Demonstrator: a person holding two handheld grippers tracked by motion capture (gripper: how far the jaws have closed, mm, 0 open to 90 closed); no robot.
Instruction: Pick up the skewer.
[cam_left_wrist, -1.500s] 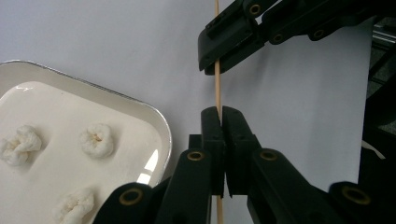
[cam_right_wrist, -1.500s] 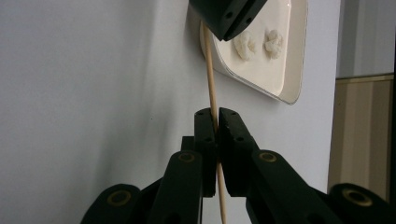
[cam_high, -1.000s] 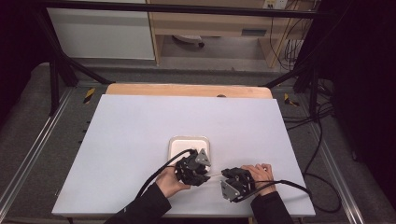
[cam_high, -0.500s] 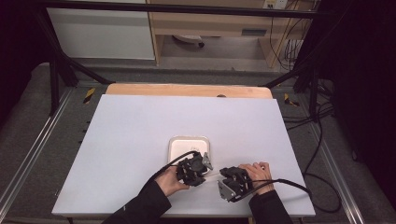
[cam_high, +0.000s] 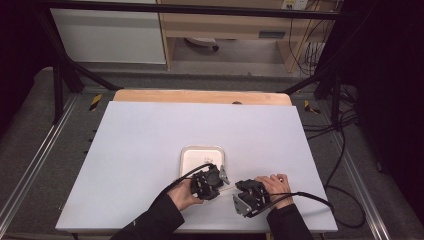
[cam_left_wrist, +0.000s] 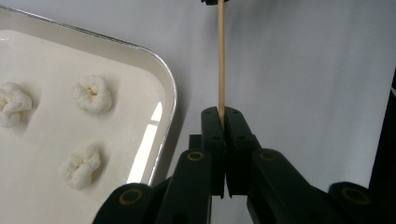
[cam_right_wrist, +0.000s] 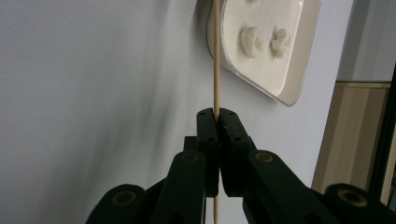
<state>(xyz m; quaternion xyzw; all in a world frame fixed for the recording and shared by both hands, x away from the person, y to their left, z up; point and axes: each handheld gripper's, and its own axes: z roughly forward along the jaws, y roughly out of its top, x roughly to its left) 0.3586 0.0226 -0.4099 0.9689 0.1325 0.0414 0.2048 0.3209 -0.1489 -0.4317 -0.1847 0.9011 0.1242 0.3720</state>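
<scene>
From above, a thin pale wooden skewer (cam_high: 228, 189) is seen bridging the left gripper (cam_high: 218, 186) and right gripper (cam_high: 239, 193), beside a shallow white metal tray (cam_high: 192, 152). Both gripper views show jaws clamped on this light, stiff, snappable stick; ends are best held.

Thin wooden skewer (cam_left_wrist: 221, 60), lying level just beside the tray (cam_left_wrist: 169, 100).

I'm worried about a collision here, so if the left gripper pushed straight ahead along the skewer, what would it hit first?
Most likely the right gripper. The left gripper, shut on the wooden skewer, points along it toward a dark shape at the stick's far end. The tray of white puffs lies off to the side. Depth is hard to judge.
</scene>
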